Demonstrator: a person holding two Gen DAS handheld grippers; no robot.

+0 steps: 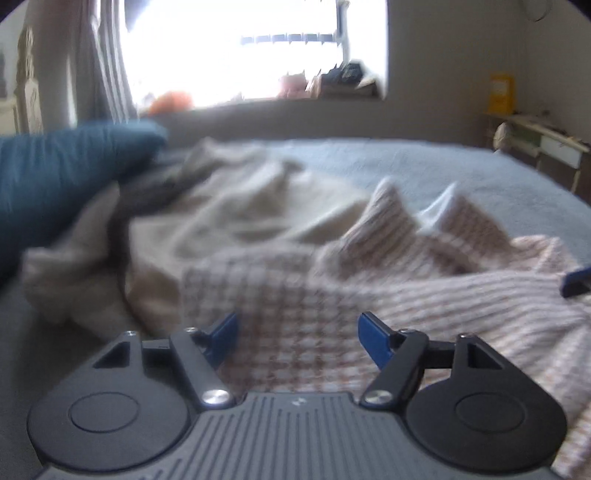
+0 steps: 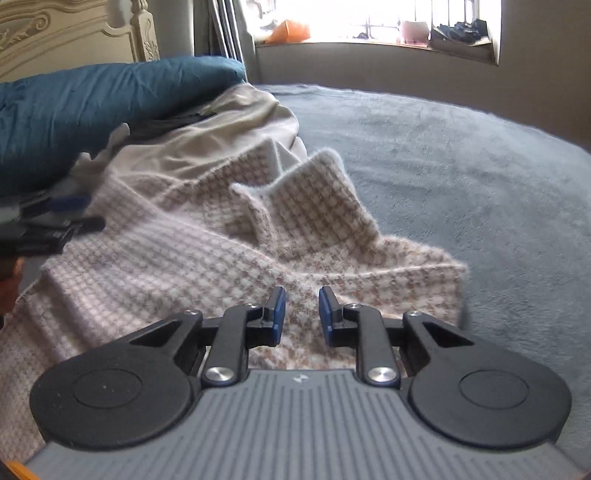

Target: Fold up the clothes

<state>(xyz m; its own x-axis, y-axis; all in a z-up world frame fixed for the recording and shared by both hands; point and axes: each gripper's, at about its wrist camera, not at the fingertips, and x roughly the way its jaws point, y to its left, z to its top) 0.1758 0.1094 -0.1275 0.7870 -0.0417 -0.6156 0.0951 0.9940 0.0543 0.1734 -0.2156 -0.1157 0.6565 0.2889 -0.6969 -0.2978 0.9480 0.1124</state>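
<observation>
A fuzzy beige-and-white checked garment [image 1: 295, 295] [image 2: 184, 251] lies crumpled on the bed, with two corners [image 2: 317, 192] standing up in peaks. My left gripper [image 1: 299, 338] hovers low over its near part, blue pads wide apart and nothing between them. The right gripper [image 2: 301, 314] hangs over the garment's near right area with its pads only a narrow gap apart and no cloth pinched. The left gripper [image 2: 55, 221] also shows at the left edge of the right wrist view. A blue tip of the right gripper [image 1: 576, 282] shows at the right edge of the left wrist view.
A plain beige cloth [image 2: 207, 136] is heaped behind the checked garment, against a teal pillow [image 2: 92, 107]. The grey-blue bed cover [image 2: 461, 177] spreads out to the right. A carved headboard [image 2: 74, 29] stands at the back left, a window sill [image 2: 369, 44] with clutter beyond, and a shelf [image 1: 546, 144] at the far right.
</observation>
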